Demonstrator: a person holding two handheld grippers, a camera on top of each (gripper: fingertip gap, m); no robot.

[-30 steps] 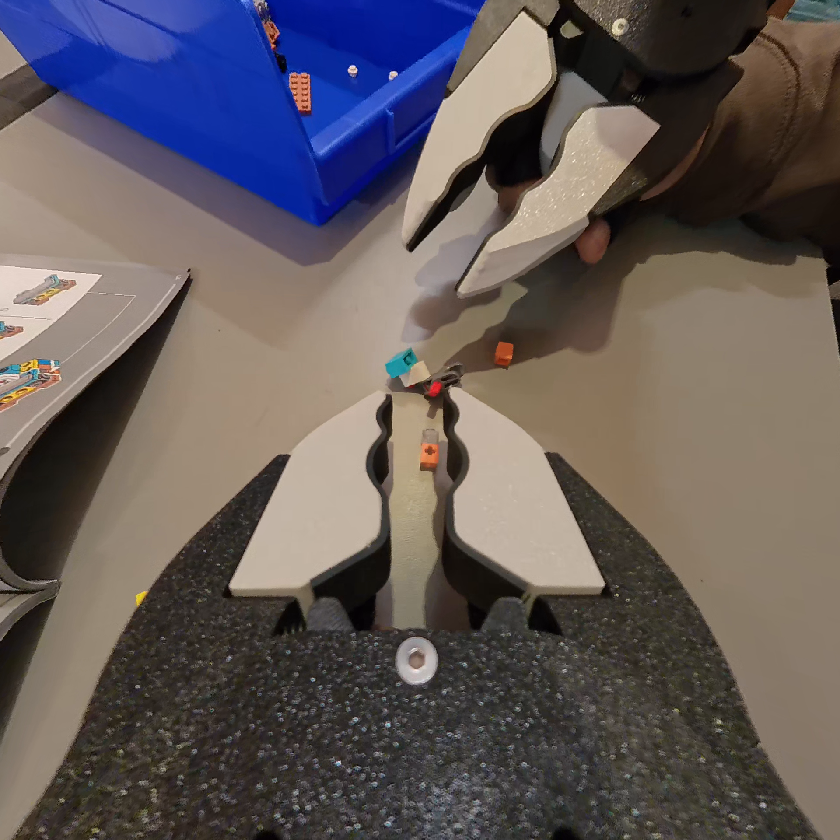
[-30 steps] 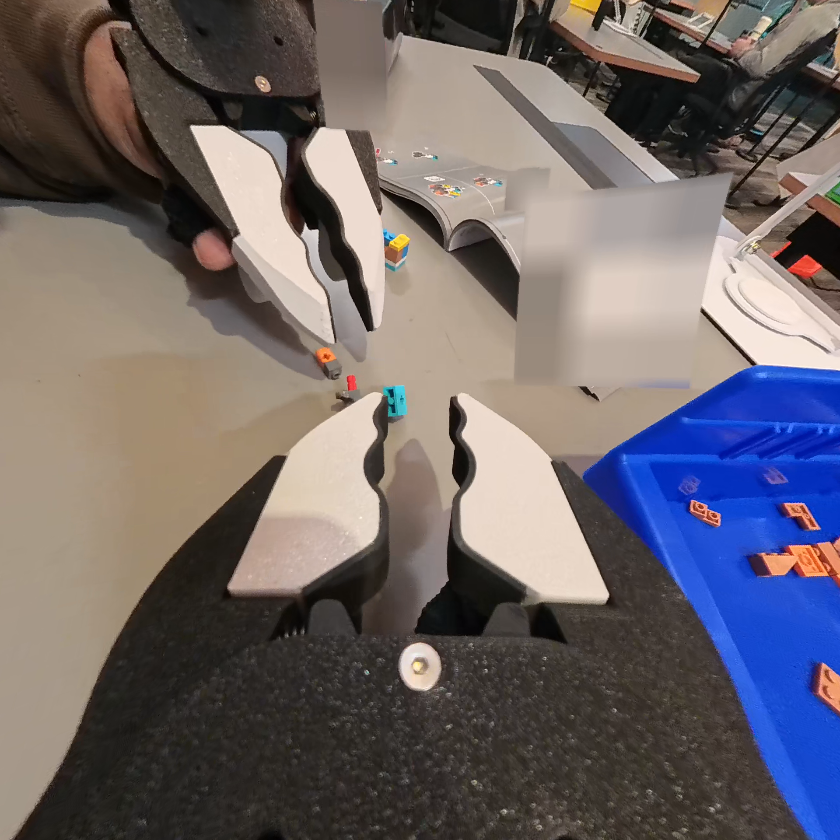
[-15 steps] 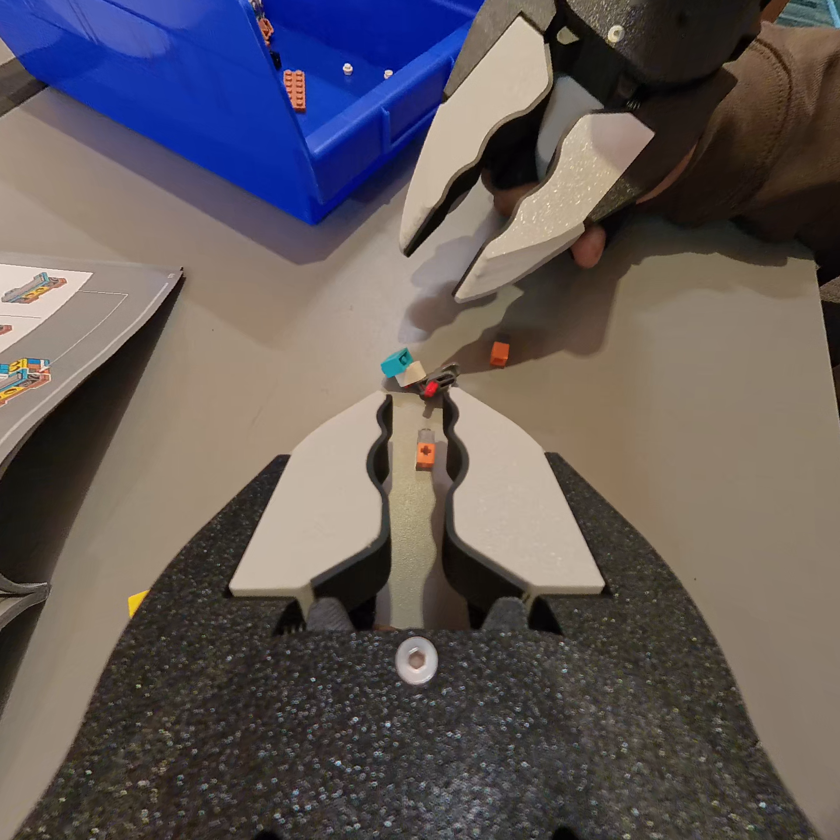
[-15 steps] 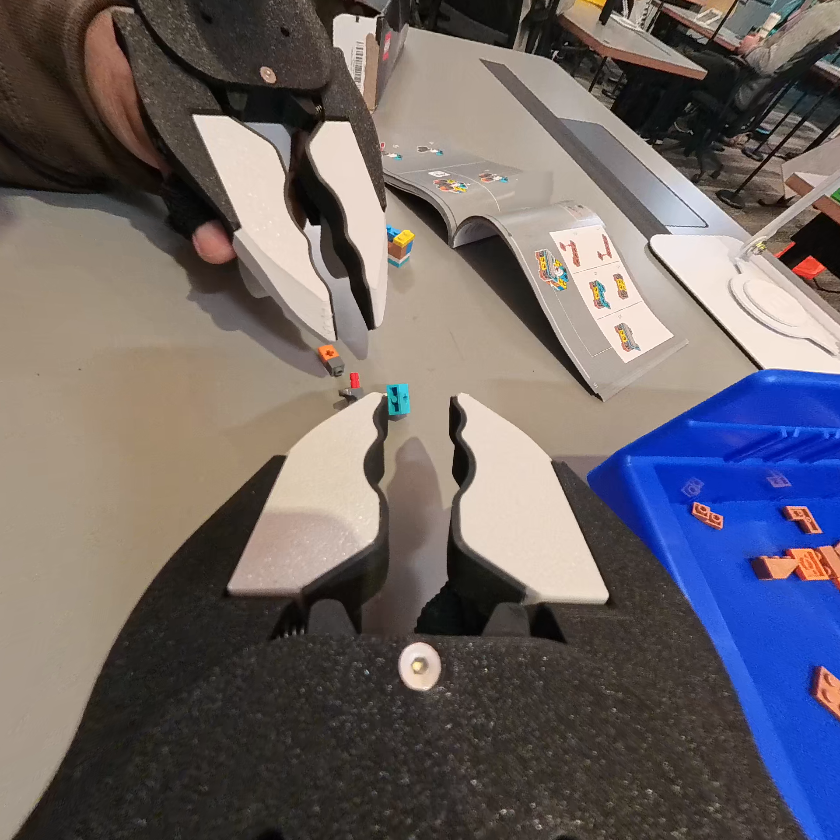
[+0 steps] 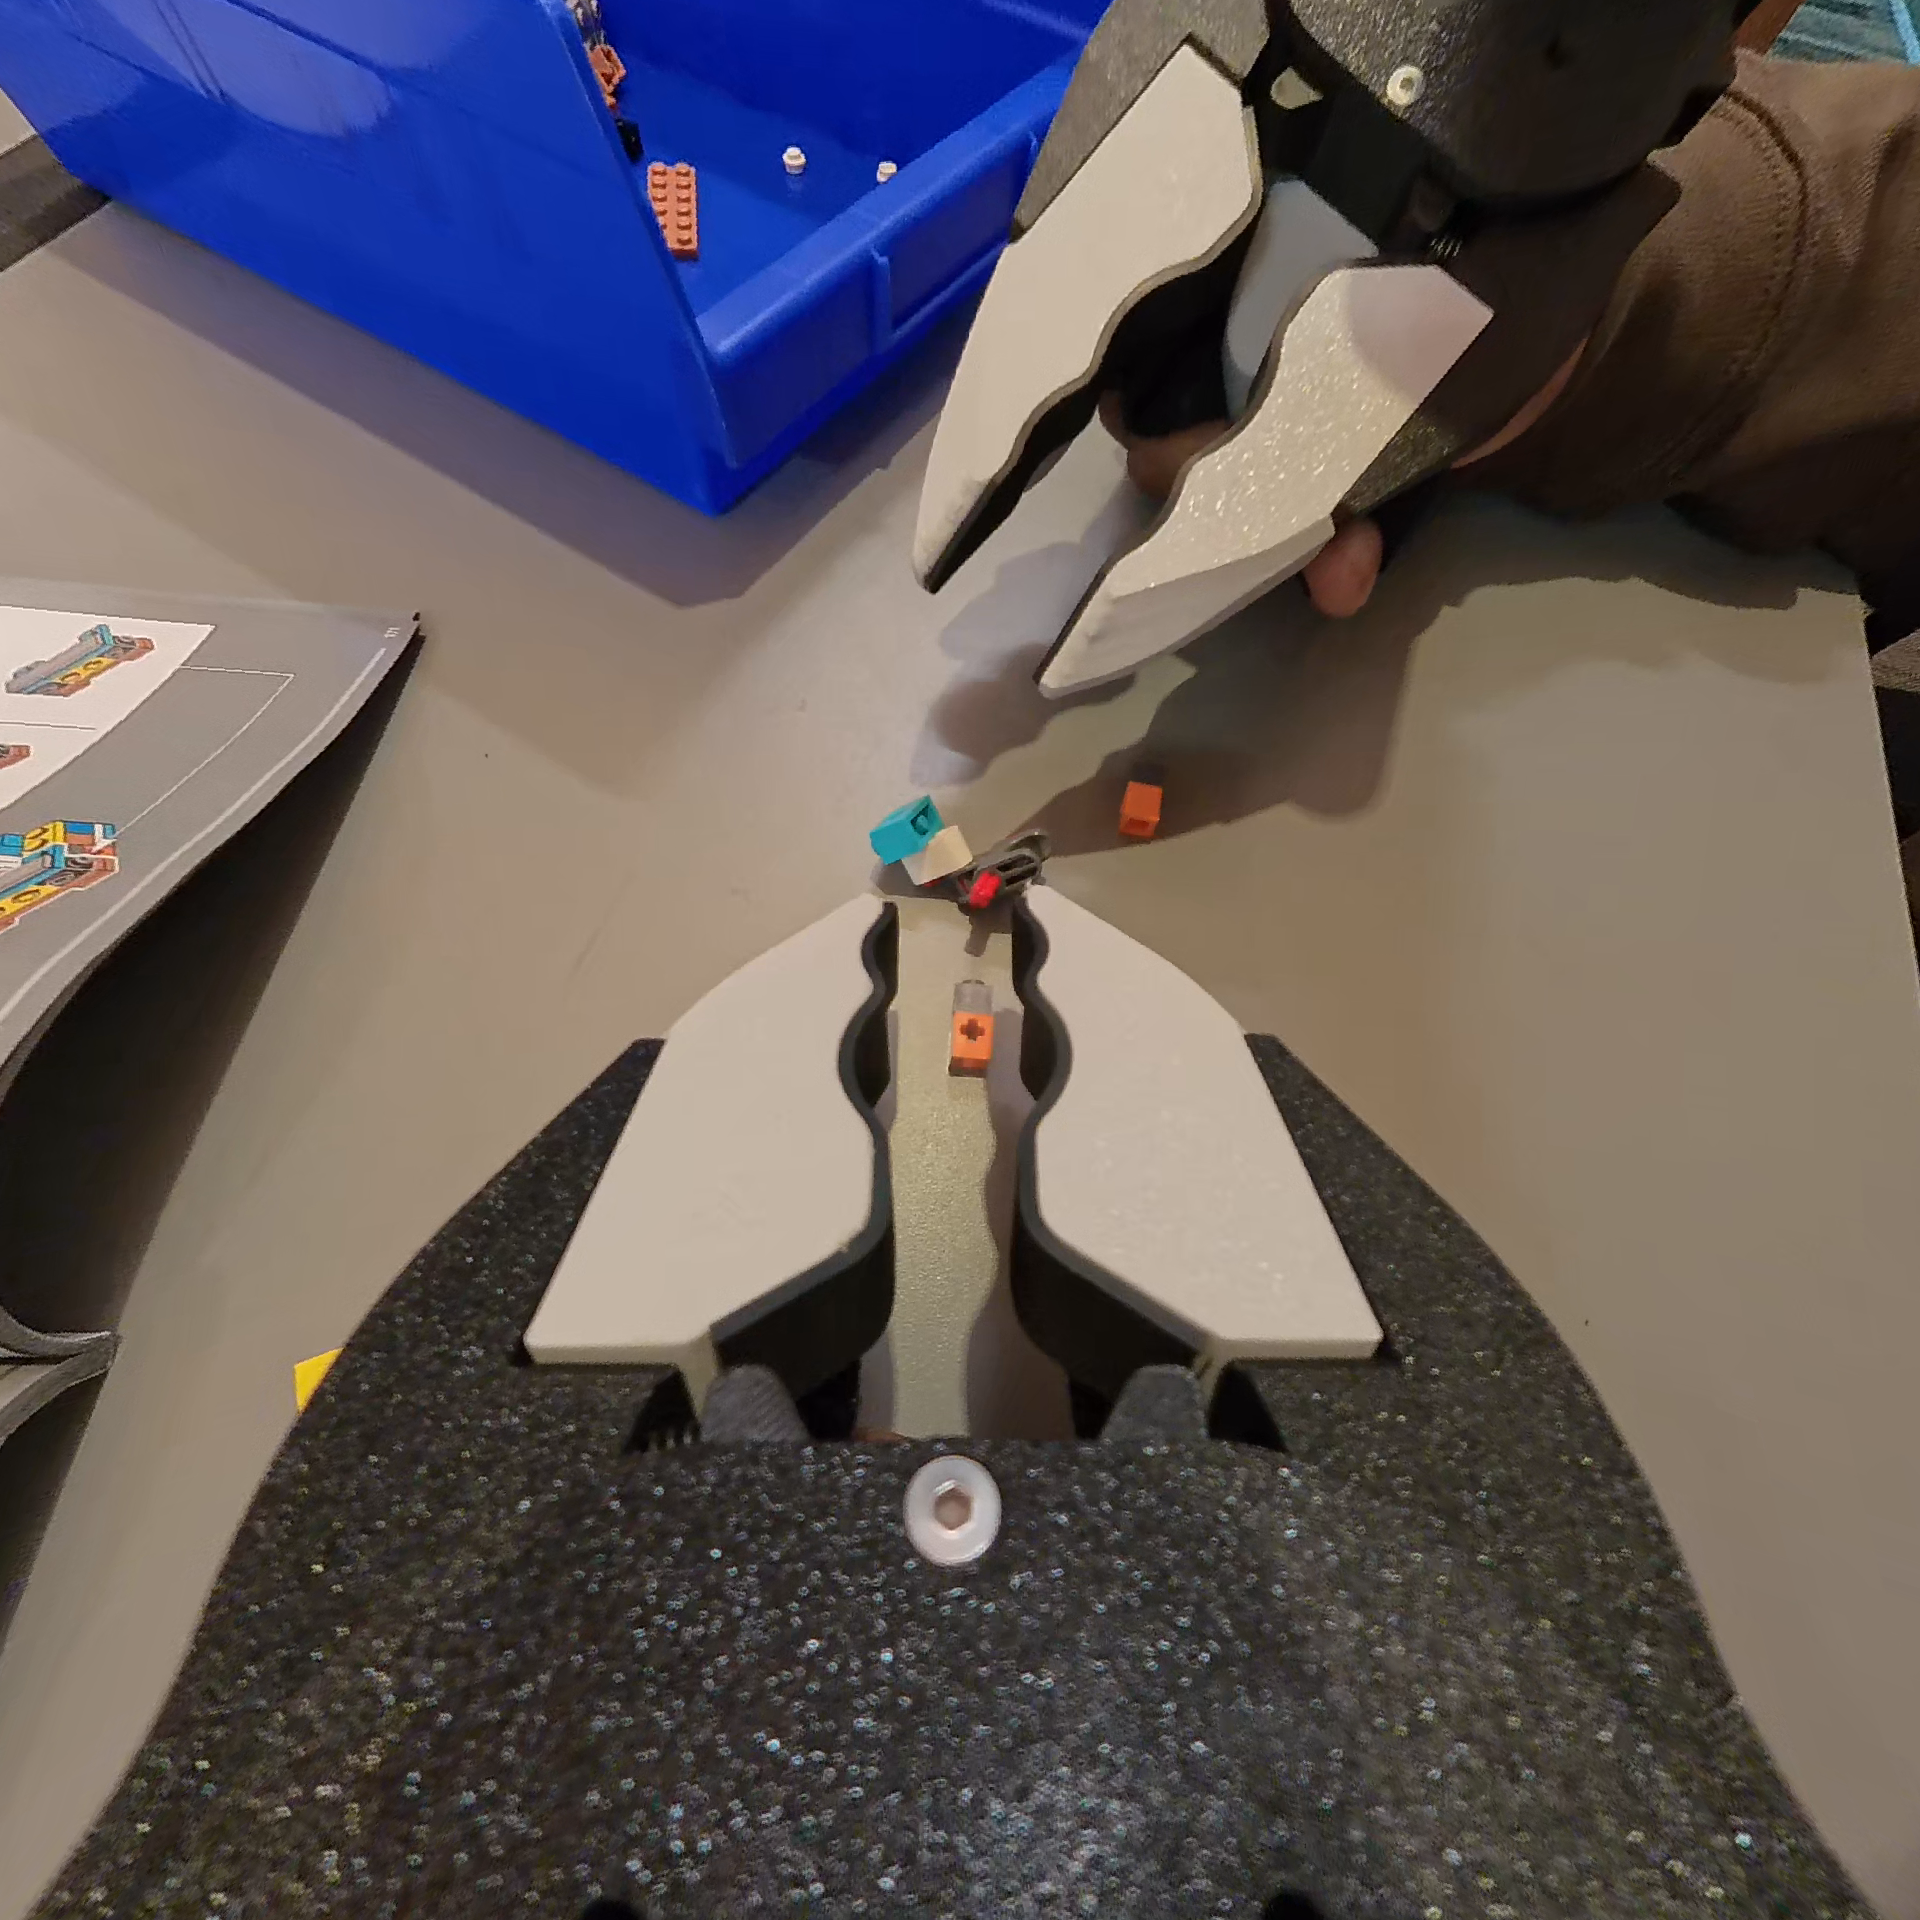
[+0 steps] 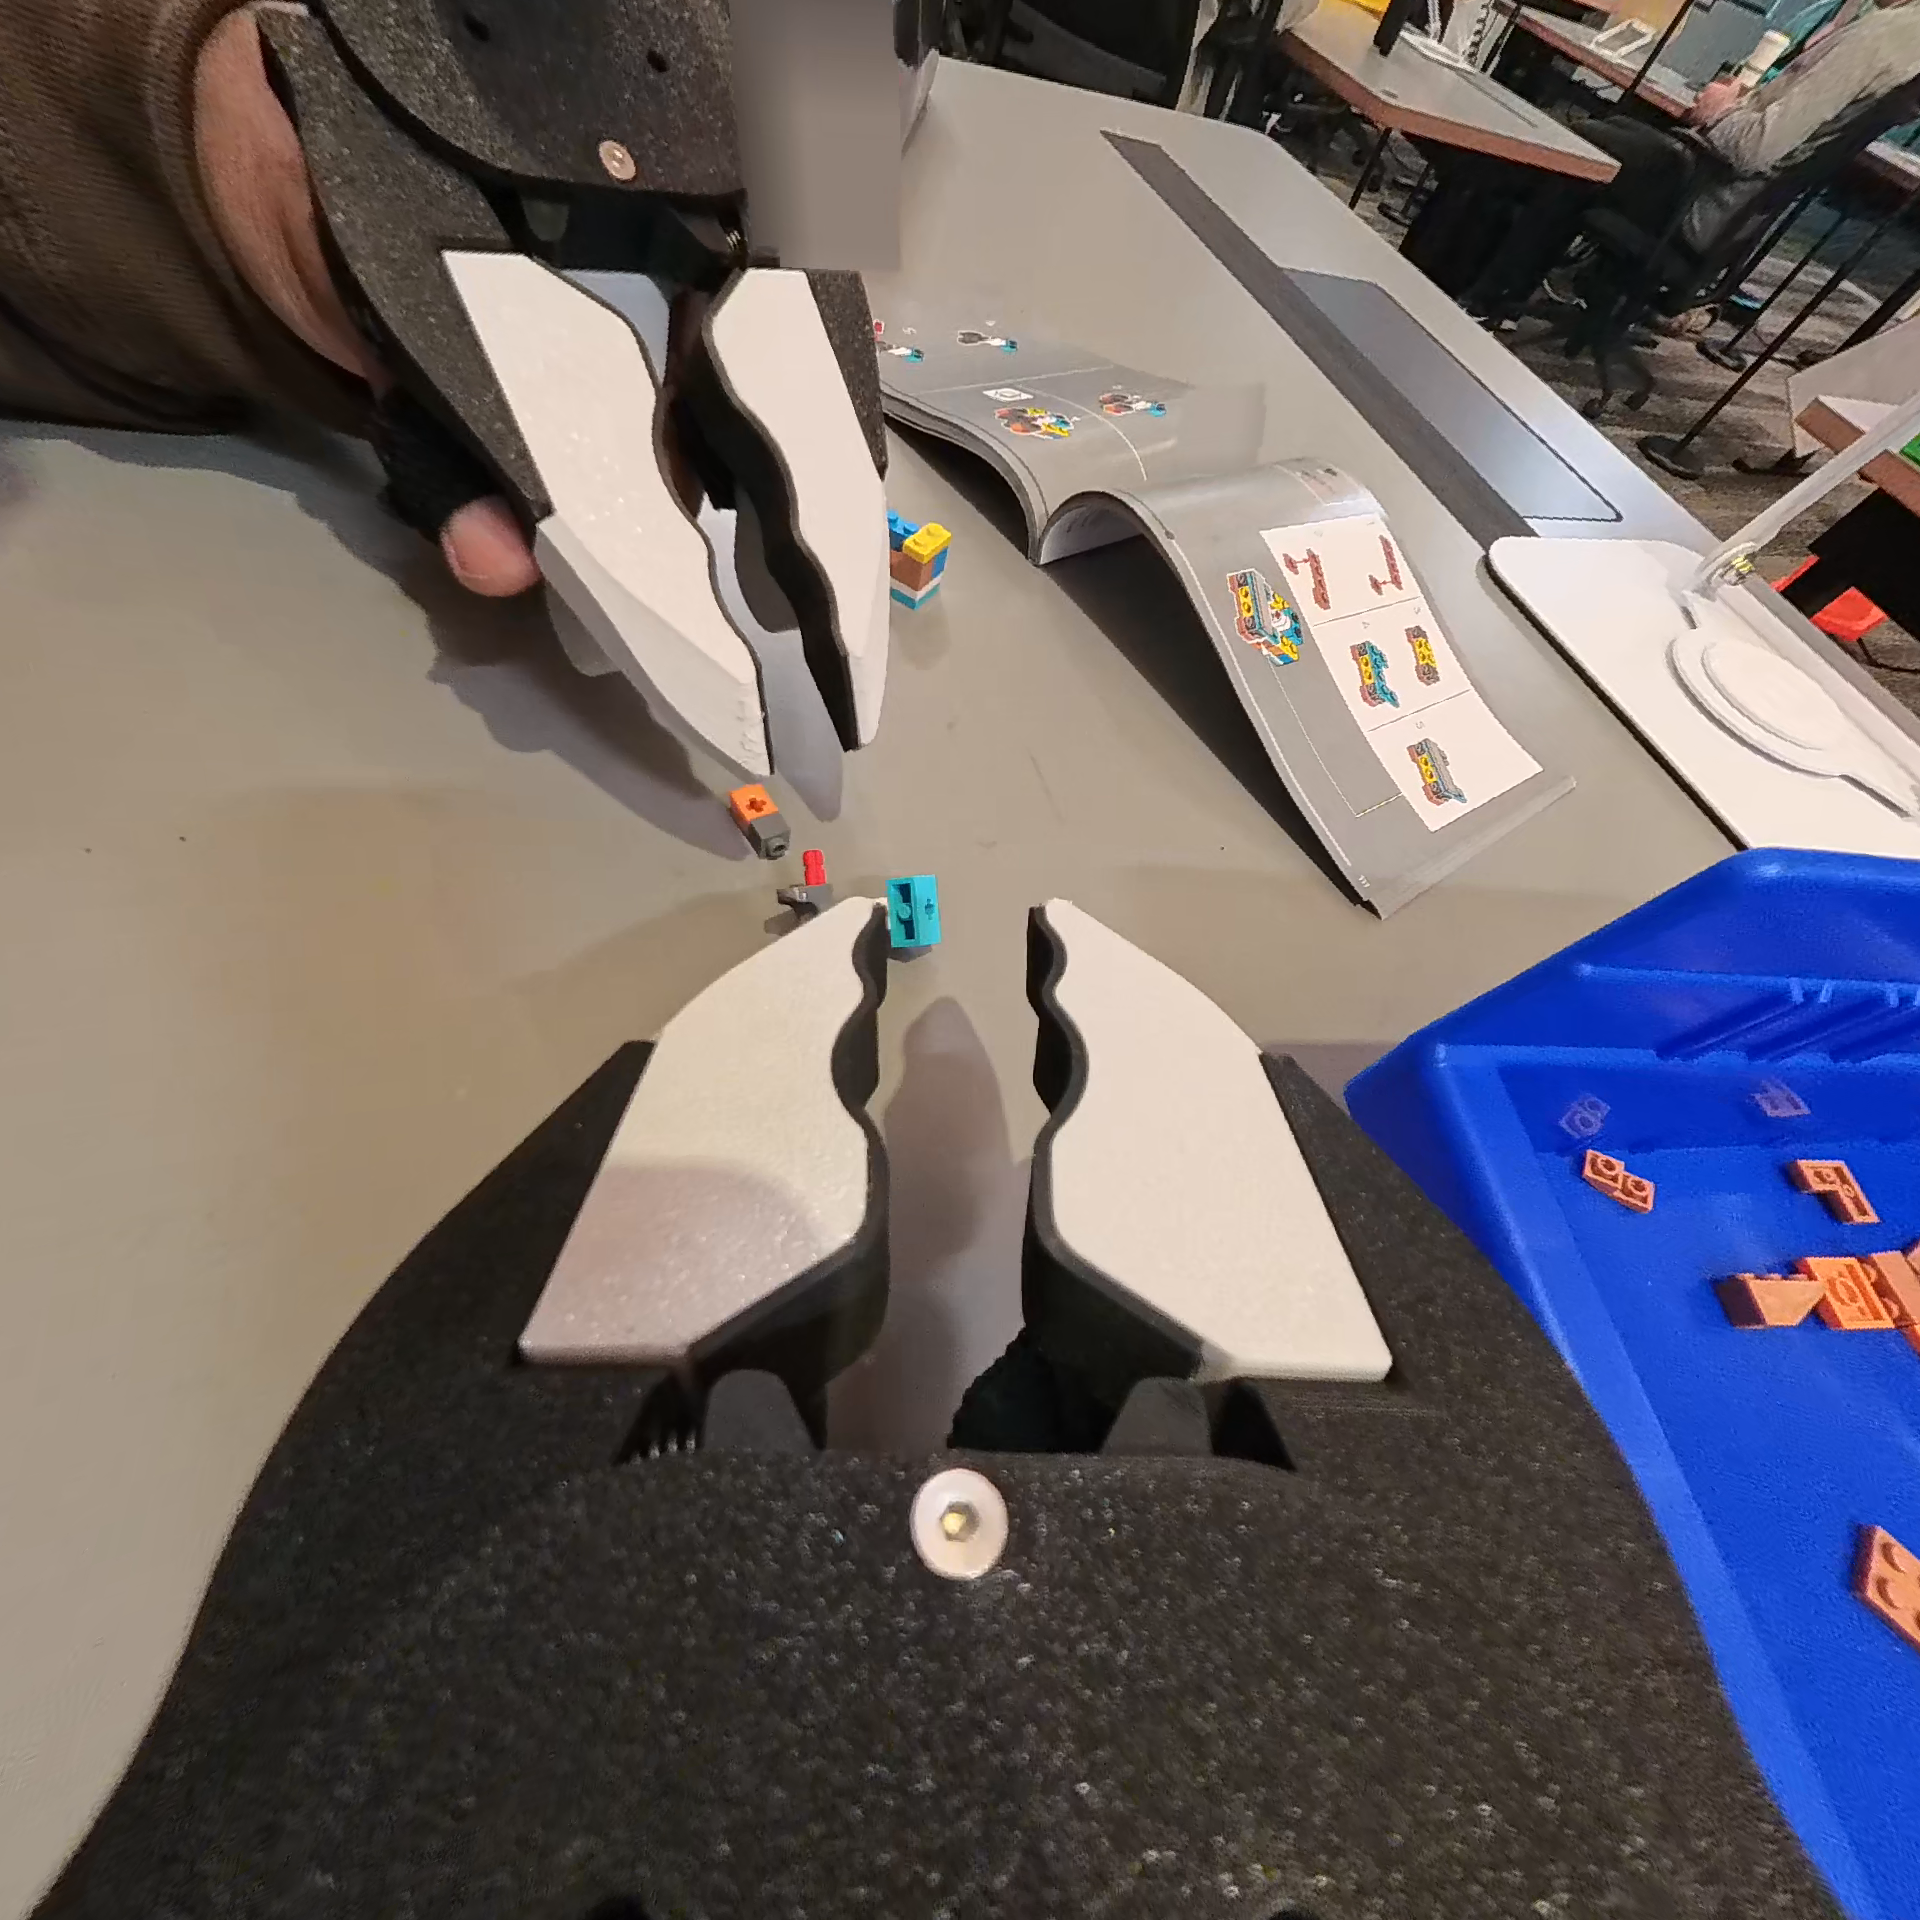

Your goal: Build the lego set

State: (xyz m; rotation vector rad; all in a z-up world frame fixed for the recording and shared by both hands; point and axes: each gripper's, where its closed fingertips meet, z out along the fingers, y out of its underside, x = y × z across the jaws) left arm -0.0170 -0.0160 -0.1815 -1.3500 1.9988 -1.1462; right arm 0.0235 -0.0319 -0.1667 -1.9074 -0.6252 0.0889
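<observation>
Orange brick [image 5: 971, 1035] lies between parted hand-held gripper [image 5: 951, 914] fingers.

We count two grippers [image 5: 956, 914] [image 6: 951, 914], one blue bin [image 5: 810, 332], one open instruction booklet [image 6: 1195, 520]. Loose on the table [image 5: 1455, 1039]: one teal brick [image 5: 902, 828], one orange brick [image 5: 1141, 808], one orange-and-grey piece [image 5: 971, 1029], one grey-and-red piece [image 5: 997, 871]. One small stacked assembly [image 6: 918, 561] by the booklet.

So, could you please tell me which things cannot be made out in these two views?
- Small build: right wrist view, its left side is hidden behind the left claw.
- Manual: left wrist view, cut off by the left edge.
- Bin: right wrist view, cut off by the right edge.
- Box behind the left claw: right wrist view, blurred over.
</observation>
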